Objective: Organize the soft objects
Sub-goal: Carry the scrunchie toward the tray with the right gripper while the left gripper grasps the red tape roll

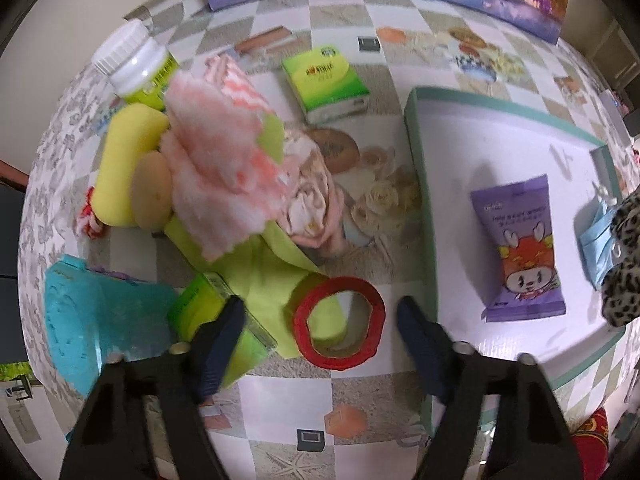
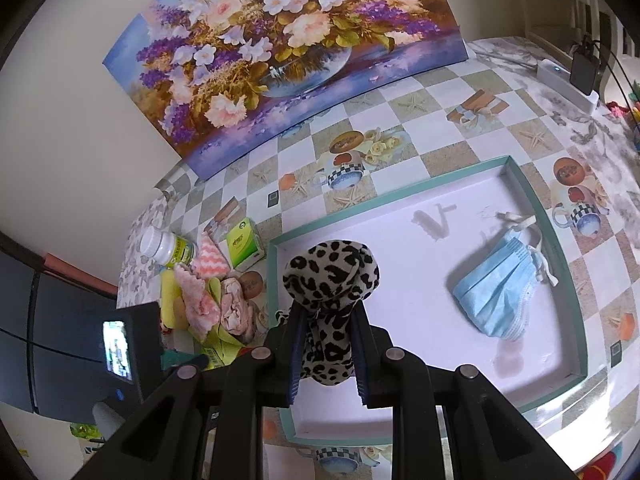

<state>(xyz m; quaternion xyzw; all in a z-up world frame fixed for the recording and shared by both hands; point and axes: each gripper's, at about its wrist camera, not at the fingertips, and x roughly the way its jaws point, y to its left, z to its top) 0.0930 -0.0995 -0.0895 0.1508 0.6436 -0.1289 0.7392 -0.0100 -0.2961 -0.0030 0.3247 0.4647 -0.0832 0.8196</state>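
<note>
My right gripper point(image 2: 326, 320) is shut on a leopard-print soft pouch point(image 2: 330, 276) and holds it over the left part of the teal-rimmed white tray point(image 2: 400, 196). A blue face mask point(image 2: 496, 296) lies in the tray. In the left wrist view the tray point(image 1: 416, 168) holds a purple wipes packet point(image 1: 520, 248), the mask point(image 1: 596, 240) and the pouch point(image 1: 624, 256) at the right edge. My left gripper point(image 1: 320, 320) is open and empty above a red tape roll point(image 1: 340, 324). A pink fluffy cloth point(image 1: 220, 164), a yellow sponge point(image 1: 124, 164) and a green cloth point(image 1: 260, 280) lie in the pile at left.
A white bottle point(image 1: 132, 60), a green tissue pack point(image 1: 324, 80), a turquoise object point(image 1: 96, 328), a small green box point(image 1: 208, 312) and a pale pink cloth point(image 1: 316, 204) crowd the checkered table. A flower painting point(image 2: 288, 48) leans on the back wall. A white power strip point(image 2: 568, 80) lies far right.
</note>
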